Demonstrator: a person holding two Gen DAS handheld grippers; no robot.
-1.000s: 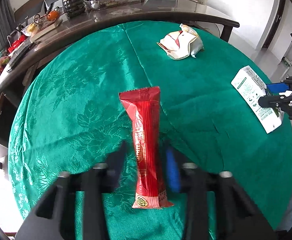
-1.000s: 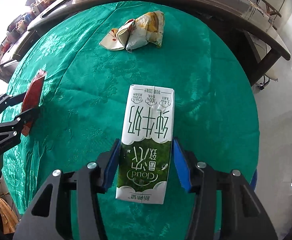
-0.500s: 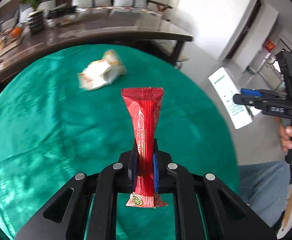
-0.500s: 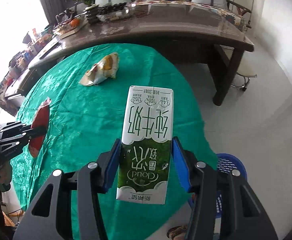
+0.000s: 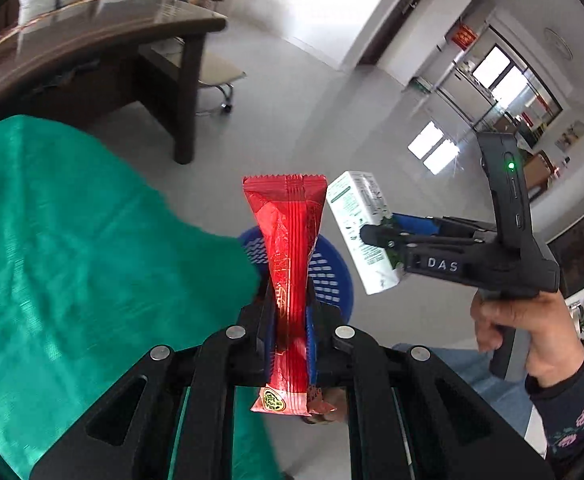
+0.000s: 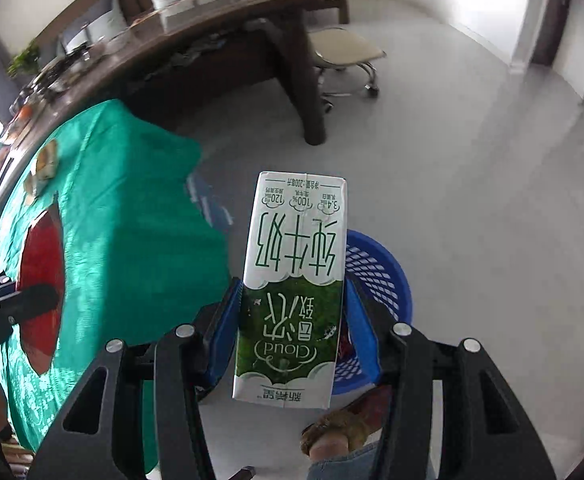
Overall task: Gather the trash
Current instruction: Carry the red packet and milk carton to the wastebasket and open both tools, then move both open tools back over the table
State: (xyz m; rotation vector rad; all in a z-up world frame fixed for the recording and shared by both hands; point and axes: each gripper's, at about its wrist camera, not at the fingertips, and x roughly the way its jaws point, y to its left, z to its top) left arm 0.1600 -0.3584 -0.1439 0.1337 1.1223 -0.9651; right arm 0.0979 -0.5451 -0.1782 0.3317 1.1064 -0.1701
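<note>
My left gripper is shut on a long red snack wrapper and holds it upright in the air, past the edge of the green tablecloth. My right gripper is shut on a white and green milk carton, held above a blue plastic basket on the floor. The basket also shows in the left wrist view, behind the wrapper. The carton and right gripper show at right in the left wrist view. A crumpled wrapper lies on the cloth at far left.
A dark wooden table with a thick leg stands behind. A beige swivel stool stands on the grey floor beside it. The person's foot is near the basket. The green tablecloth hangs over the table's edge at left.
Both grippers have swung right off the table with their items. The blue basket now lies below them, and the table has slid to the left of both views.
</note>
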